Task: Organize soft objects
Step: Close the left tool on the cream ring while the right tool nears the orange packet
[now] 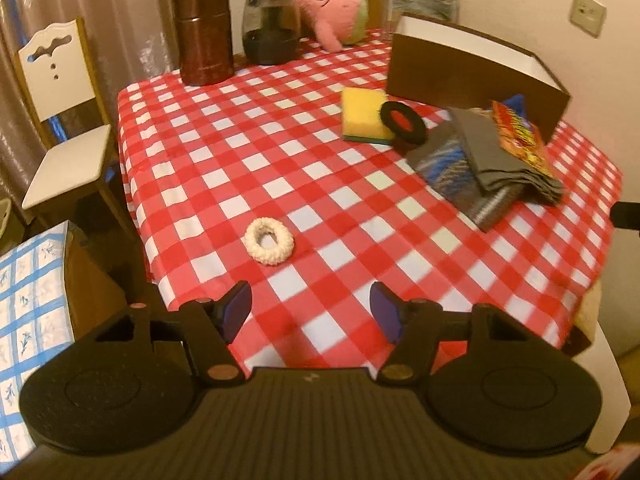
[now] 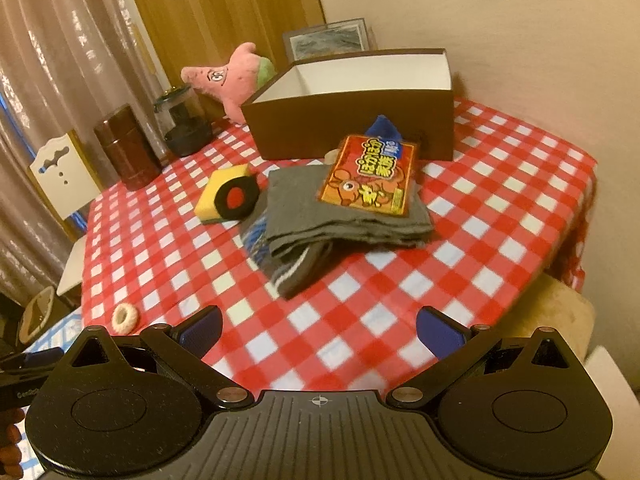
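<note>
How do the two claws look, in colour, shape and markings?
Both look alike. The left claw and the right claw each have a black ribbed body, two round black discs at the sides, and black angled arms with round metal pivots that end in flat blue pads. A small white mark sits at the centre of each body's front edge. No cables or sleeves show.

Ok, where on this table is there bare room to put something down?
Bare cloth lies between the white scrunchie, the flask and the sponge, and again along the near edge before the folded cloths. It is crowded from the sponge across the cloths to the box.
</note>
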